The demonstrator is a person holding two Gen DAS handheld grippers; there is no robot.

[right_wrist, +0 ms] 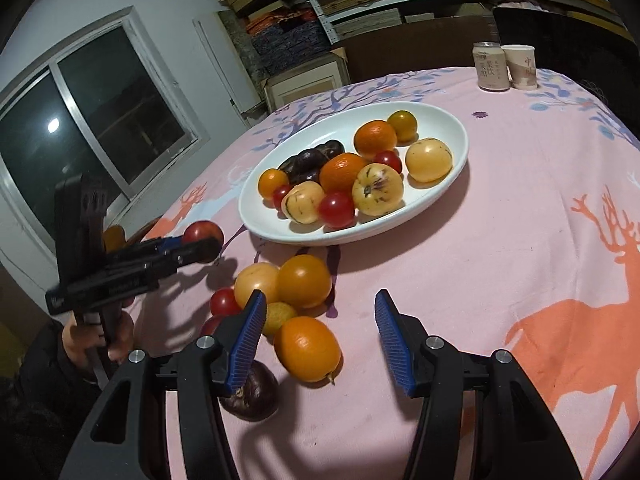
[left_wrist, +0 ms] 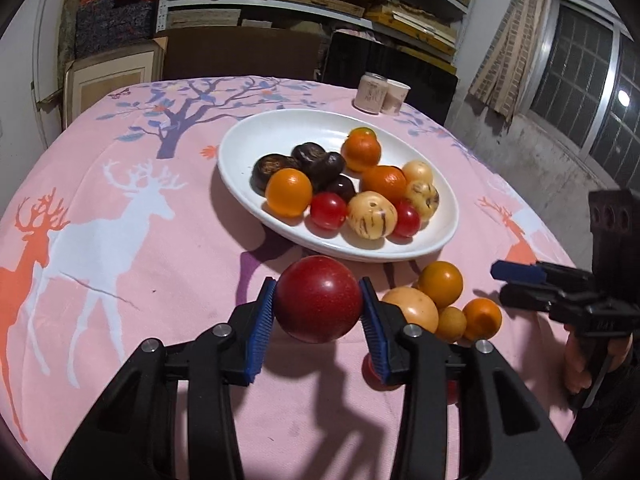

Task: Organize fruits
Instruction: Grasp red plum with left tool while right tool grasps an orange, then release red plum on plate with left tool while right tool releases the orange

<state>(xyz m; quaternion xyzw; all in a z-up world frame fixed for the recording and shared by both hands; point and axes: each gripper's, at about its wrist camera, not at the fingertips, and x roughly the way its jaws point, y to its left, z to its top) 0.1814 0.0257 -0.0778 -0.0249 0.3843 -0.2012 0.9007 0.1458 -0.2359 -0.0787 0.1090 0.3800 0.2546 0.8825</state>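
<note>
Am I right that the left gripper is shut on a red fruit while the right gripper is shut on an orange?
Not quite. The left gripper is shut on the red fruit, but the right gripper is open; the orange lies on the tablecloth between its fingers, ungripped, as the right wrist view shows.

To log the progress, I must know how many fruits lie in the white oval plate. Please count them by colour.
In the white oval ceramic plate:
Round orange fruits: 4
Small round red tomatoes: 3
Pale yellow striped fruits: 3
Dark purple-brown fruits: 4, closely packed
Total: 14
</note>
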